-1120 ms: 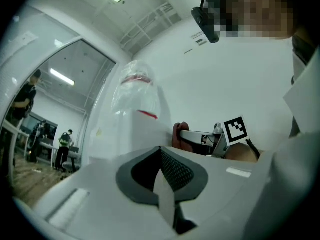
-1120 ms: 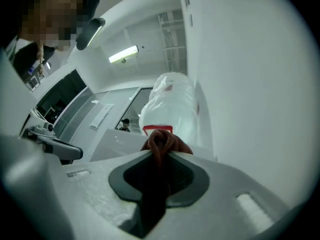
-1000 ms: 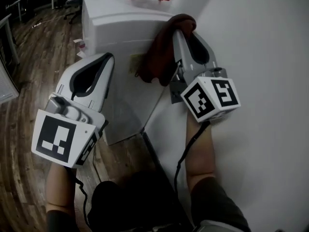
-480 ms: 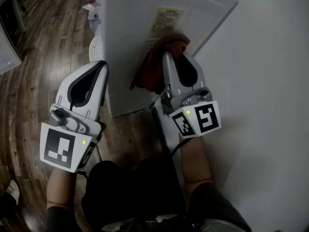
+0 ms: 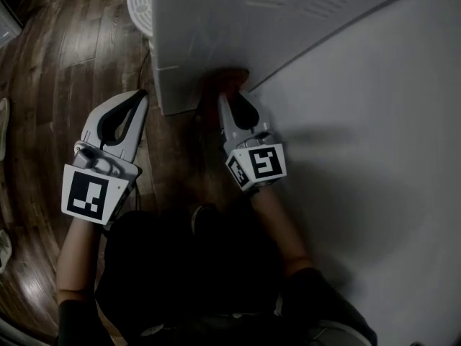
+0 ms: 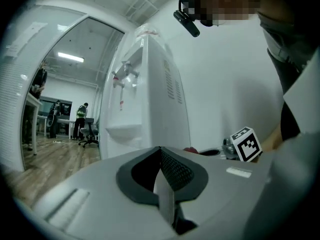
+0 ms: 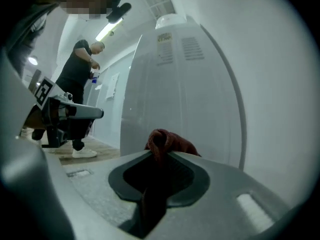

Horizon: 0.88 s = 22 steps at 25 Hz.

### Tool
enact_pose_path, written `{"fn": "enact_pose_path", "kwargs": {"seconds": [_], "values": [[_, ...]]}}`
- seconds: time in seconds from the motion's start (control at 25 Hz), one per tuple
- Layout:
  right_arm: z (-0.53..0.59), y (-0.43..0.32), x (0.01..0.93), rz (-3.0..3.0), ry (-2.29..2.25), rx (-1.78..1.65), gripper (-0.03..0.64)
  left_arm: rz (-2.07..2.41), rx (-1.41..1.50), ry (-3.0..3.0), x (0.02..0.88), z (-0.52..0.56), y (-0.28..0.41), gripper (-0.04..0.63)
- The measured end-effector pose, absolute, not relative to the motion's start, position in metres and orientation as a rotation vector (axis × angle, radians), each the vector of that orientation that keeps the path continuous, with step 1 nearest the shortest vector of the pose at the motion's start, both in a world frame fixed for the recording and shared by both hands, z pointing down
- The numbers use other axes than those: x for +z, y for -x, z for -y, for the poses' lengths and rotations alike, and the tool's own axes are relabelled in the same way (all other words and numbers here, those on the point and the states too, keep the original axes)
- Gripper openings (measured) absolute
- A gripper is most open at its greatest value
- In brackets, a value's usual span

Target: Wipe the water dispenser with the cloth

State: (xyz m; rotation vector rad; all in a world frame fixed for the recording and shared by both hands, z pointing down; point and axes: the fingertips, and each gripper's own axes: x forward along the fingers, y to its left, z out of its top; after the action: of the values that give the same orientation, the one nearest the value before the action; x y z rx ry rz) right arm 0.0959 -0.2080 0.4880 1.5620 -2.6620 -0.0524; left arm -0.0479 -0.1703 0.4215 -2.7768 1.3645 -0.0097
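Clamping the red cloth [image 7: 167,140] in your right gripper [image 5: 232,101] keeps it bunched at the jaw tips, so it can press on the lowest edge of the water dispenser [image 5: 216,27], just above the wooden floor [image 5: 65,63]. Your left gripper [image 5: 135,101] hangs beside the cabinet, jaws closed on nothing, clear of the stroke. Half a second ago the cloth sat higher, under the yellow label; you have dragged it down.

The water dispenser [image 5: 216,34] is smooth white plastic with a faint sheen. The cloth [image 7: 167,141] is soft, crumpled dark red fabric. The left gripper [image 5: 139,96] and right gripper [image 5: 229,98] have matt grey plastic shells and dark, finely dotted pads [image 6: 172,170]. The floor [image 5: 65,63] is dark, slightly glossy wood planking.
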Motion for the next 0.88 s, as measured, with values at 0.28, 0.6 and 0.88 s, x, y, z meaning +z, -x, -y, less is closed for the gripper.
{"fn": "enact_pose_path", "kwargs": {"seconds": [0.28, 0.6, 0.88], "values": [[0.2, -0.085, 0.633, 2.538, -1.422, 0.275, 0.046, -1.415, -0.141, 2.817, 0.508, 0.18, 0.051, 0.02], [0.199, -0.074, 0.605, 2.589, -1.412, 0.203, 0.046, -1.438, -0.049, 2.816, 0.5, 0.189, 0.05, 0.02], [0.18, -0.065, 0.431, 2.907, -1.479, -0.141, 0.046, -1.306, 0.136, 2.763, 0.398, 0.176, 0.053, 0.02]]}}
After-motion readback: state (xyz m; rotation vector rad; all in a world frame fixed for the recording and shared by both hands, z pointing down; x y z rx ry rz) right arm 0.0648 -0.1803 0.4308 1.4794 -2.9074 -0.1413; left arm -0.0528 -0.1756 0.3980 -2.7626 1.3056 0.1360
